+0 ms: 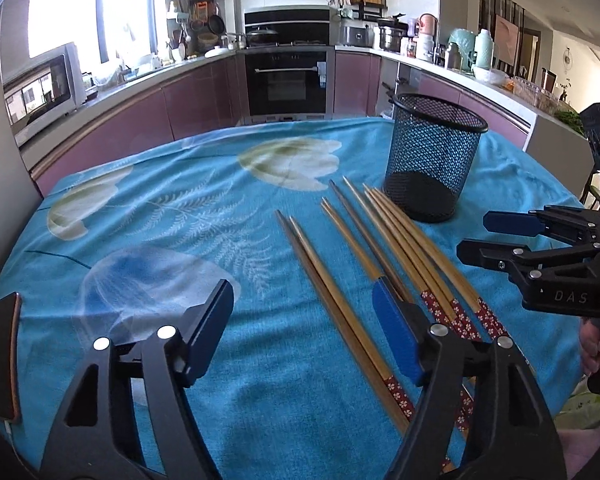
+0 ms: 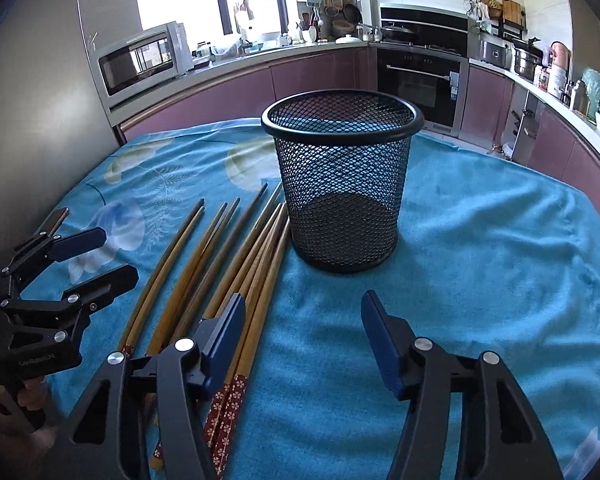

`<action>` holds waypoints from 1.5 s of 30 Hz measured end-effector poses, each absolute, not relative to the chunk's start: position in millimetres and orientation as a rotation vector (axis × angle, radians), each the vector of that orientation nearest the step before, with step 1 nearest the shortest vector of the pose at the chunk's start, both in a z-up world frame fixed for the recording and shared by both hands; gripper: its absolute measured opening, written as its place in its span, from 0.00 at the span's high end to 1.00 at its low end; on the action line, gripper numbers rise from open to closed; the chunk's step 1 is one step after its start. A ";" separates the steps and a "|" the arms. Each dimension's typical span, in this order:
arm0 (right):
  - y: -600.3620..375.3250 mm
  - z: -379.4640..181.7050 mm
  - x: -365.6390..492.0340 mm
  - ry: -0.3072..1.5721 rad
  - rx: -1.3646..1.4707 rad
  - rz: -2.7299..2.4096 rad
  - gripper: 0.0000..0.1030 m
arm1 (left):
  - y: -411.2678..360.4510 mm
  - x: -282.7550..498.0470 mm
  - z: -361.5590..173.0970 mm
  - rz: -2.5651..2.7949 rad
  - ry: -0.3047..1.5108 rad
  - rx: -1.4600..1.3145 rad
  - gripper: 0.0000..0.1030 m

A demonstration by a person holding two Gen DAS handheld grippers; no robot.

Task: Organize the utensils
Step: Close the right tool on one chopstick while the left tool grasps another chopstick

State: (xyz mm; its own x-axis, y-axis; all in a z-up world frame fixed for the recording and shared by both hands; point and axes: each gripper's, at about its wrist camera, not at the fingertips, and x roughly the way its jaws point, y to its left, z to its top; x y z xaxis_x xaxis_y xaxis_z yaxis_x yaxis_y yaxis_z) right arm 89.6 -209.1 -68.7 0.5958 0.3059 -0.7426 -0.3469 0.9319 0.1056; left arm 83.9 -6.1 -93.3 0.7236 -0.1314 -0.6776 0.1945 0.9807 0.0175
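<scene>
8 chopsticks (image 1: 384, 248) — 1 mesh cup (image 2: 342, 184)

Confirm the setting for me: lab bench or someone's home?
Looks like a home kitchen. A built-in oven, a microwave and pots line the purple counters; the chopsticks and mesh holder sit on a table under a blue cloth.

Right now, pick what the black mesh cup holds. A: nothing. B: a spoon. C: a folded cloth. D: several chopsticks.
A: the mesh cup shows only its bare dark bottom through the mesh, while the chopsticks all lie beside it on the blue tablecloth.
</scene>
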 end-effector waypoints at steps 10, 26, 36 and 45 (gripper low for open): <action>-199.0 -78.6 98.8 0.917 -0.091 0.399 0.59 | 1.7 107.0 -112.1 -0.290 0.893 0.025 0.53; -191.7 -80.9 106.3 0.929 -0.131 0.399 0.68 | 10.9 109.1 -110.5 -0.437 0.950 -0.044 0.84; -189.9 -81.9 116.6 0.946 -0.086 0.435 0.90 | -5.3 123.2 -109.2 -0.361 0.955 0.056 0.83; -201.7 -76.5 110.5 0.926 0.010 0.464 0.94 | -4.8 115.5 -105.2 -0.282 0.915 0.025 0.92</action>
State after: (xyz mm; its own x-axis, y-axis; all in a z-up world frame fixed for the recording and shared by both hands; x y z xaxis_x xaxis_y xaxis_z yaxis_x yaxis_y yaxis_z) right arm 110.5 -201.7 -76.5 0.5103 0.3893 -0.7668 -0.3812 0.9017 0.2041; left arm 115.5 -4.9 -105.2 0.5753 -0.2304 -0.7848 0.2517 0.9628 -0.0981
